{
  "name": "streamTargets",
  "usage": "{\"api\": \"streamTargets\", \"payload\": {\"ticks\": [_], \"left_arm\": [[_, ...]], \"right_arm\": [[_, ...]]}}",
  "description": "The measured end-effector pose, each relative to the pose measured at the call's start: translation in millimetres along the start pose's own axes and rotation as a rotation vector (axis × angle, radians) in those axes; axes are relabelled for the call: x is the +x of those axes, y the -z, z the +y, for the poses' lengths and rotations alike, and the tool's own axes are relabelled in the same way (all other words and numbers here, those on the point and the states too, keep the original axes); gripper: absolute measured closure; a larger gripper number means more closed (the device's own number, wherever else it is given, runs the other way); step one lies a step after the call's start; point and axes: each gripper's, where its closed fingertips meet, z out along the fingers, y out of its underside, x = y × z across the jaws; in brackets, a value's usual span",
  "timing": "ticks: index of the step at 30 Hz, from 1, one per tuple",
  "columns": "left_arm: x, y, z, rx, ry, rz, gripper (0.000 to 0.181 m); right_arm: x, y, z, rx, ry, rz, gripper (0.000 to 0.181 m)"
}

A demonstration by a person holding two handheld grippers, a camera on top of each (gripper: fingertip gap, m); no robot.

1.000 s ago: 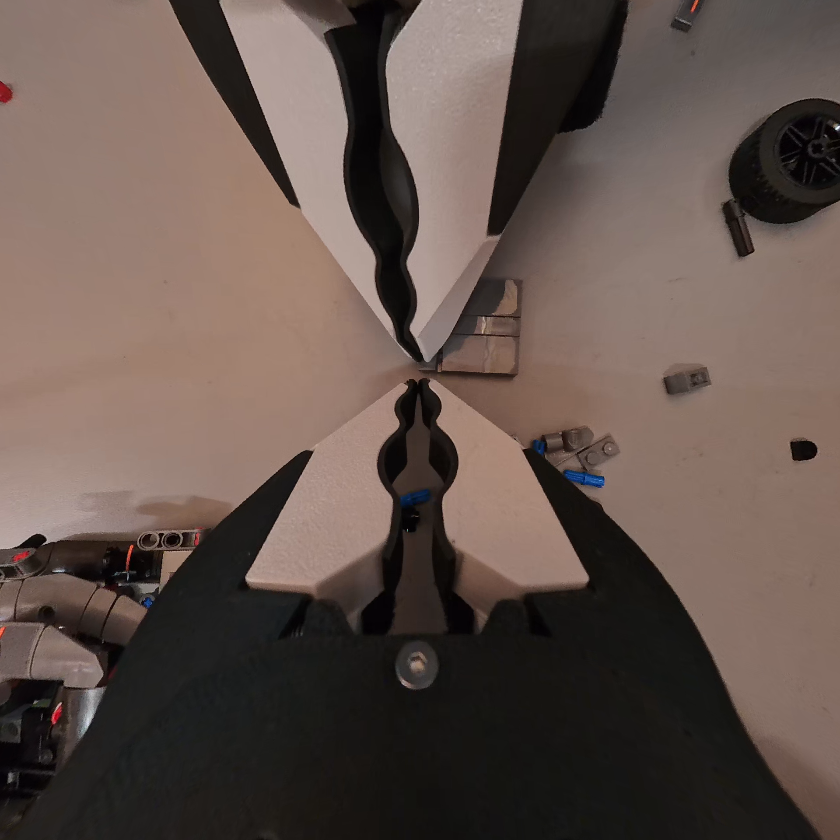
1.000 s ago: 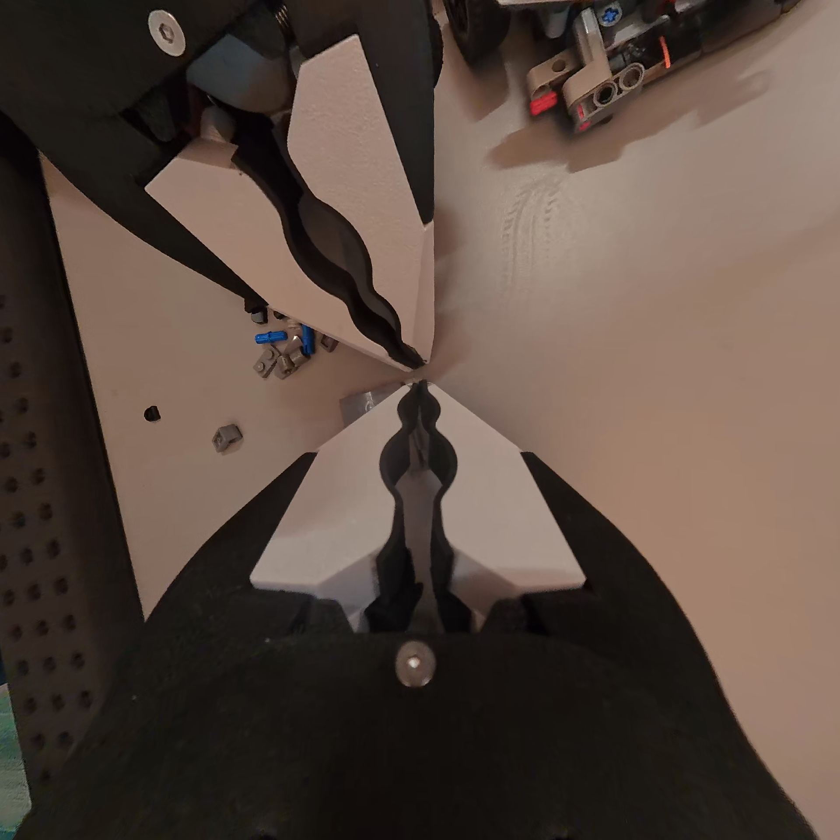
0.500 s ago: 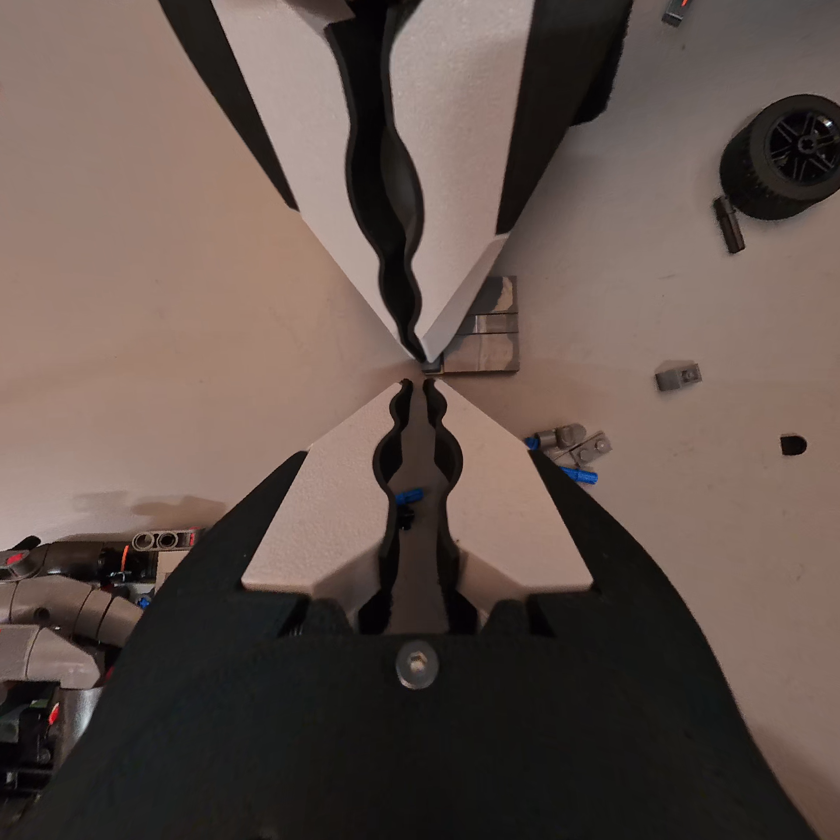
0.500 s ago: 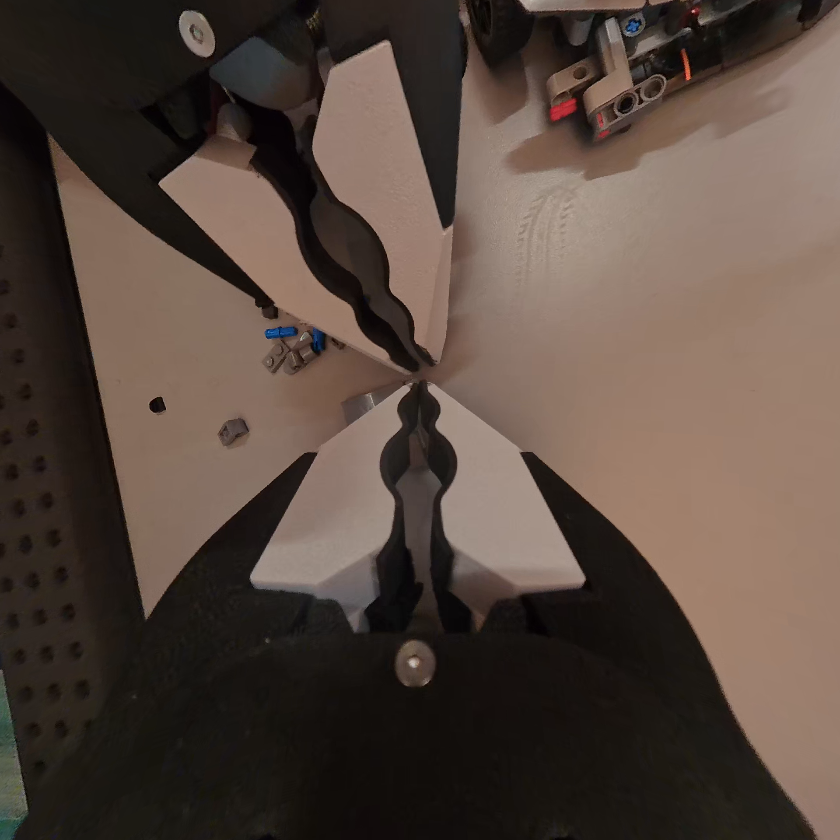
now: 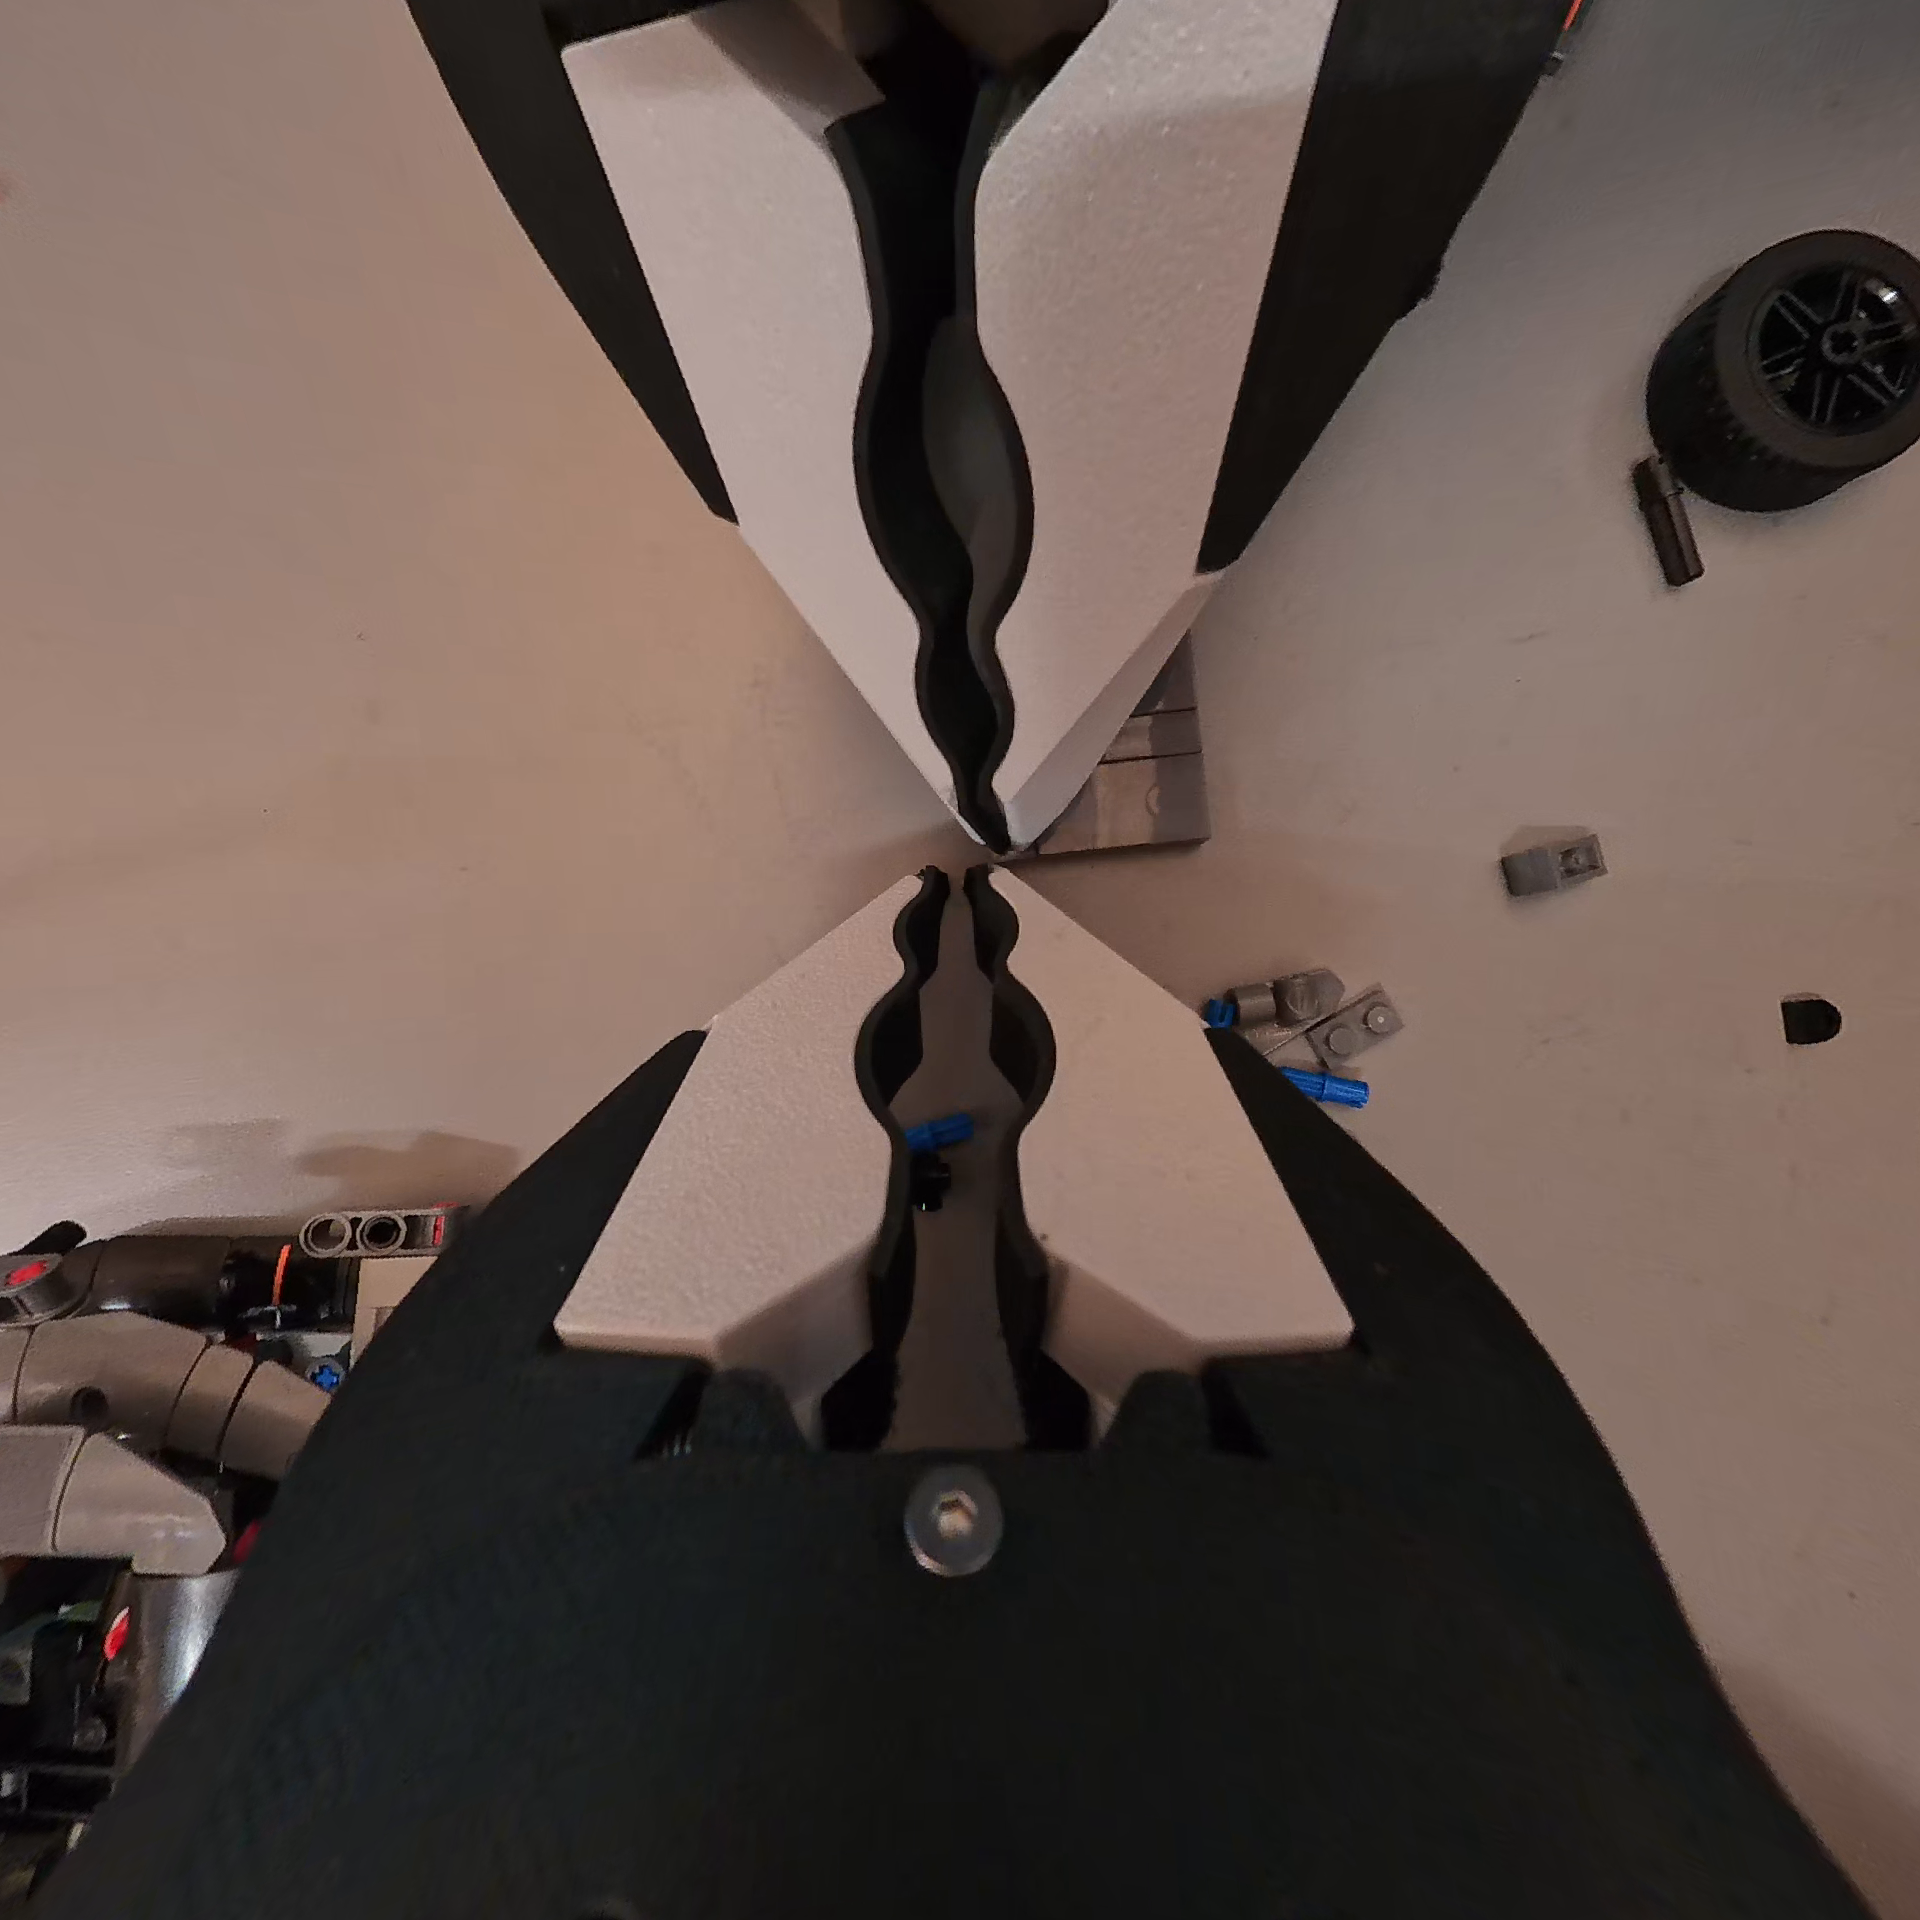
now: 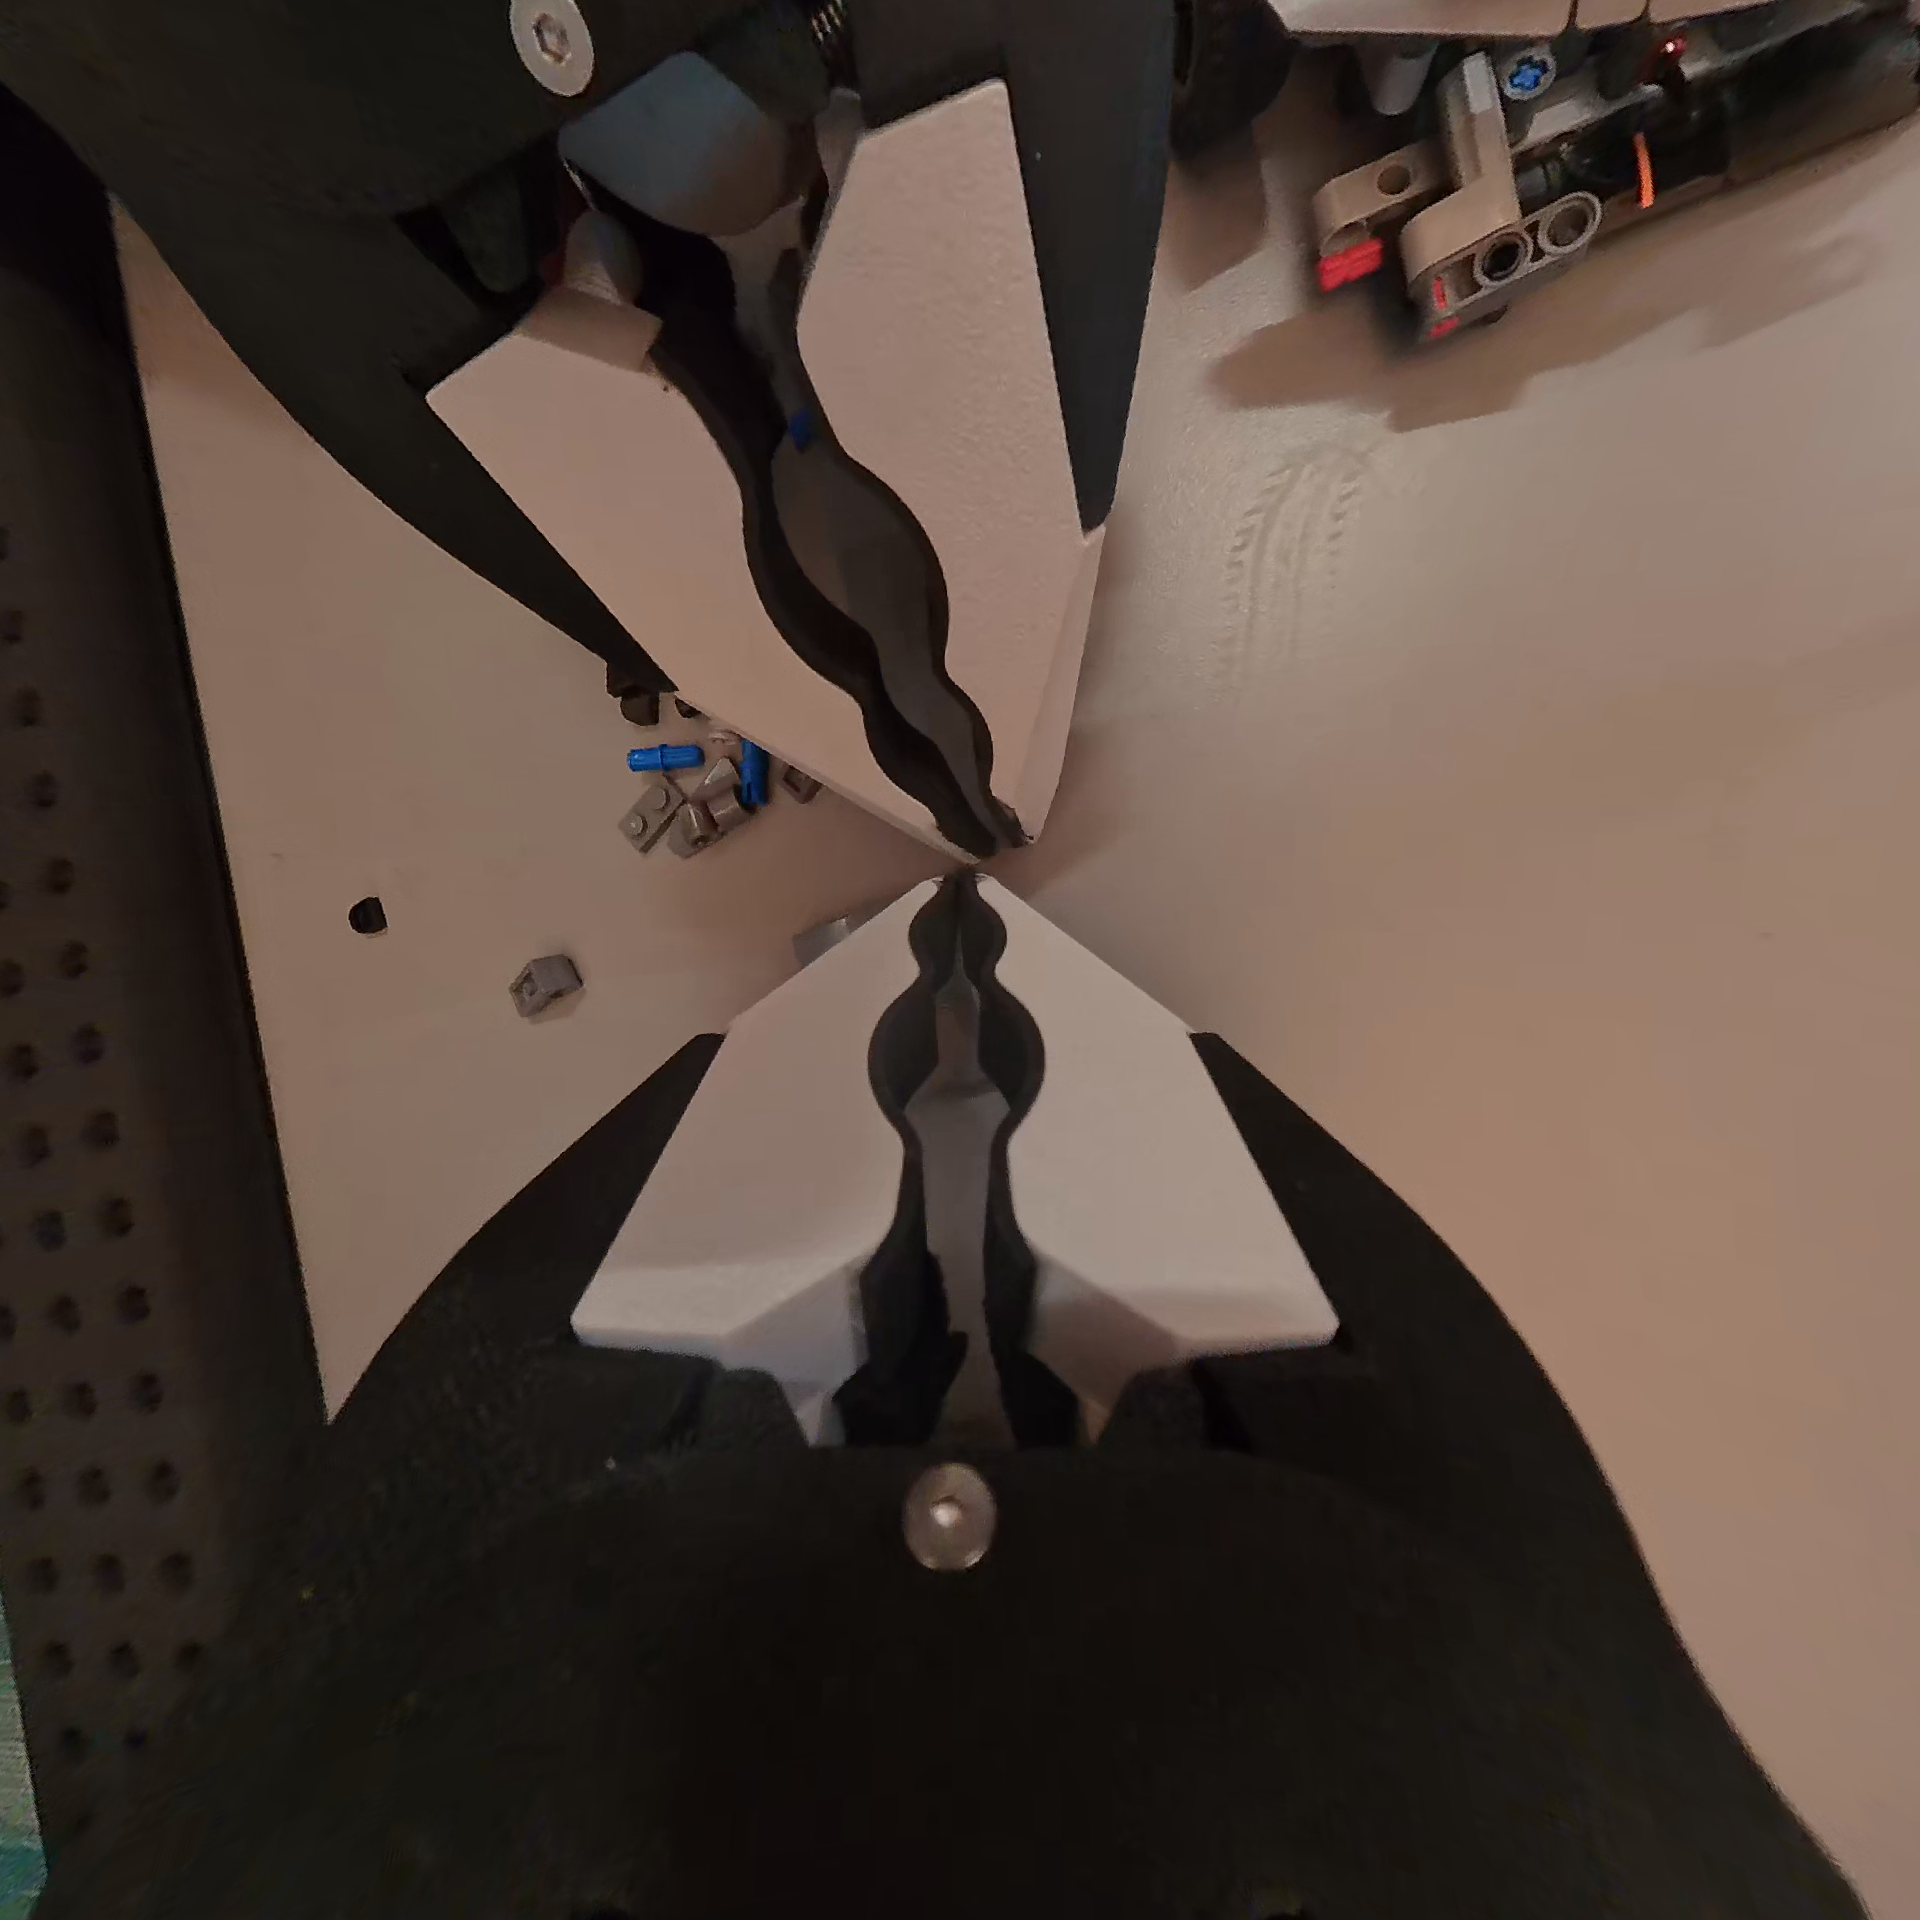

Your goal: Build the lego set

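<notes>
The left gripper (image 5: 954, 873), jaws parted by a sliver and empty, meets the right gripper (image 6: 958, 881) tip to tip at frame centre; the right one is pinched on a dark grey plate (image 5: 1148, 800) lying flat on the worktop (image 5: 364, 623). With so shallow a corner hold, the plate could likely slip or snap away. The lego model (image 6: 1507, 197) sits upper right of the right wrist view.

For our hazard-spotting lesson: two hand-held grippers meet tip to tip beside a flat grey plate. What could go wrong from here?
1. The left hand-held gripper and right hand-held gripper sit almost tip to tip; a slip could knock them together.
2. The flat grey plate lies right beside the tips and might get shoved.
3. Loose grey and blue pieces nearby could scatter.
</notes>
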Motion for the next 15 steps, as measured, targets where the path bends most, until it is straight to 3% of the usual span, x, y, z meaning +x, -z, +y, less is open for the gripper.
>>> {"api": "streamTargets", "payload": {"ticks": [15], "left_arm": [[8.6, 8.0, -10.2, 0.069, 0.035, 0.077, 0.181]], "right_arm": [[-0.5, 0.1, 1.4, -0.014, 0.035, 0.016, 0.181]]}}
